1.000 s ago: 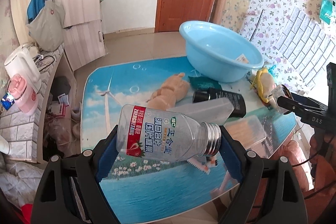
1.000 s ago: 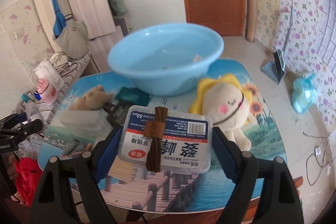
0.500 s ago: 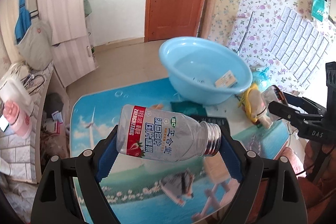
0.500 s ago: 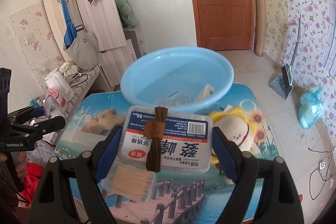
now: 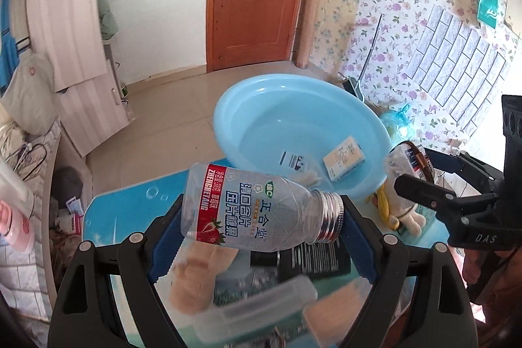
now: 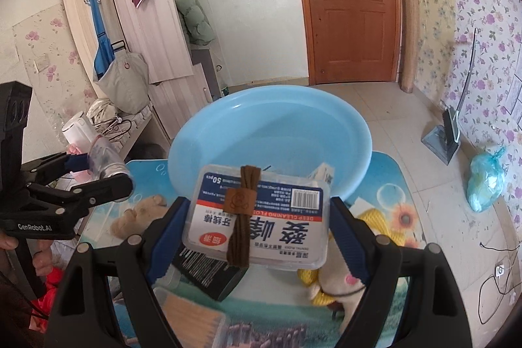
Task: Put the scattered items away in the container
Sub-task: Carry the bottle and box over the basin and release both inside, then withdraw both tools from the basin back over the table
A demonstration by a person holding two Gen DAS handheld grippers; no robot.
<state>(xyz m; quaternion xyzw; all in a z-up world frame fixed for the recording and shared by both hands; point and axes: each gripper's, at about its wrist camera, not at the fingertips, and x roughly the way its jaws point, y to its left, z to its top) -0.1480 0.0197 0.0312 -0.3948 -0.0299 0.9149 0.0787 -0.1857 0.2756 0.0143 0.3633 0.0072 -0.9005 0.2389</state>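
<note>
Blurred clear box [image 5: 254,305] and tan plush [image 5: 195,276] behind the bottle [image 5: 257,211].

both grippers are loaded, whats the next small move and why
Probably carry both a little further forward over the basin, then open the jaws. The bottle and floss box are gripped and lifted off the table, near the basin's front rim but seemingly not yet fully above its bowl.

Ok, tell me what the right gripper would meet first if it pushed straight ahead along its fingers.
Probably the blue basin: the right gripper, shut on the floss box, points at its near rim. Depth is unclear, so it might pass just above the rim.
</note>
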